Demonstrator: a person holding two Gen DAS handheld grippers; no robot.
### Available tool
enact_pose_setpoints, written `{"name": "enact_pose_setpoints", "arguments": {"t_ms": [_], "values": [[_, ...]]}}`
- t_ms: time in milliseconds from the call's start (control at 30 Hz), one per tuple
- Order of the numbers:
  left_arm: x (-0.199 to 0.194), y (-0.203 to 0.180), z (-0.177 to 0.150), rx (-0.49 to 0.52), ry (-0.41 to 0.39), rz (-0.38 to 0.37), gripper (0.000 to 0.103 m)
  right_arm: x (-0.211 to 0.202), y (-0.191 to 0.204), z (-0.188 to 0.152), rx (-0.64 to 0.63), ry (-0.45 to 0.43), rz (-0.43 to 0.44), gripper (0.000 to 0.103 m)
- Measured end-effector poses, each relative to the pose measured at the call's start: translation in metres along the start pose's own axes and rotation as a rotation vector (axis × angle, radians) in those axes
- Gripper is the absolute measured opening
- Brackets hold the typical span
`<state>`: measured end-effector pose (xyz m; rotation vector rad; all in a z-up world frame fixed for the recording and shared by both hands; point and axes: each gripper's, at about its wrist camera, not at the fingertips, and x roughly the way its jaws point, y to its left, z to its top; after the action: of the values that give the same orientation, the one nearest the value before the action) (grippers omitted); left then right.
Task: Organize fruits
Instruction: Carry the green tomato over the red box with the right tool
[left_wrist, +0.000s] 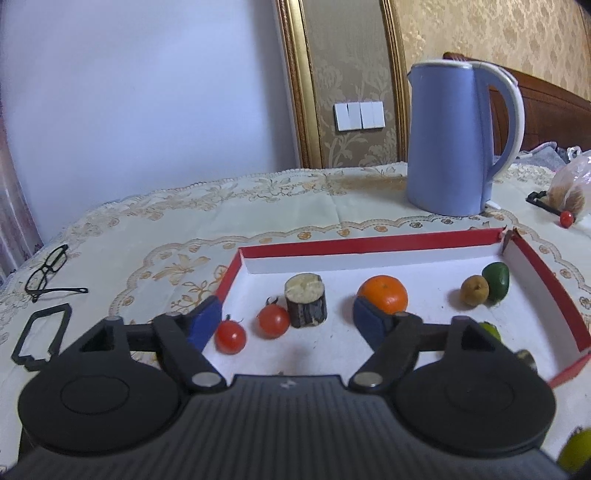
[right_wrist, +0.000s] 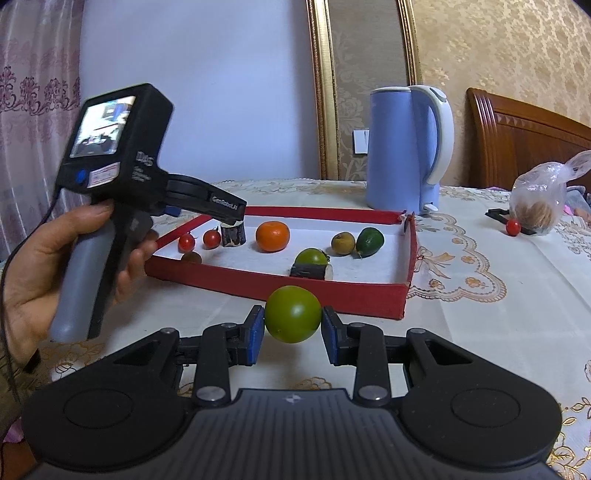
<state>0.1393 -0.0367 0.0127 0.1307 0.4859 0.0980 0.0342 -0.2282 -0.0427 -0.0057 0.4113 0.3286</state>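
A red box with a white floor (left_wrist: 424, 238) (right_wrist: 332, 291) holds two cherry tomatoes (left_wrist: 231, 336) (right_wrist: 211, 238), a cut log piece (left_wrist: 306, 305), an orange (left_wrist: 385, 293) (right_wrist: 272, 236), a brown fruit (left_wrist: 474, 290), a dark green fruit (left_wrist: 496, 282) (right_wrist: 369, 242) and a green tomato (right_wrist: 312, 257). My left gripper (left_wrist: 286, 323) is open and empty above the box's near left. My right gripper (right_wrist: 293, 328) is shut on a green round fruit (right_wrist: 293, 314) just in front of the box.
A blue kettle (left_wrist: 452, 136) (right_wrist: 406, 147) stands behind the box. A plastic bag (right_wrist: 541, 199) and a loose cherry tomato (right_wrist: 513, 227) lie at the right. Glasses (left_wrist: 48, 269) and a black frame (left_wrist: 40, 336) lie at the left.
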Motion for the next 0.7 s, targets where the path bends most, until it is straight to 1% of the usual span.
{"name": "enact_pose_setpoints", "arguments": {"t_ms": [33, 200, 300, 467, 600, 700], "values": [[-0.004, 0.001, -0.002, 0.001, -0.003, 0.003, 0.086, 0.000, 0.001, 0.000, -0.003, 0.000, 0.000, 0.033], [-0.019, 0.012, -0.017, -0.027, -0.009, -0.005, 0.099, 0.002, 0.006, 0.005, -0.017, -0.005, 0.002, 0.033], [-0.026, 0.021, -0.025, -0.051, -0.014, -0.010, 0.103, 0.003, 0.009, 0.009, -0.029, -0.010, -0.001, 0.033], [-0.035, 0.035, -0.037, -0.071, -0.034, -0.007, 0.103, 0.006, 0.011, 0.018, -0.041, -0.026, -0.012, 0.033], [-0.034, 0.046, -0.044, -0.107, -0.011, -0.030, 0.103, 0.010, 0.011, 0.027, -0.049, -0.039, -0.025, 0.033], [-0.036, 0.052, -0.048, -0.128, -0.006, -0.031, 0.103, 0.014, 0.011, 0.033, -0.055, -0.048, -0.033, 0.033]]}}
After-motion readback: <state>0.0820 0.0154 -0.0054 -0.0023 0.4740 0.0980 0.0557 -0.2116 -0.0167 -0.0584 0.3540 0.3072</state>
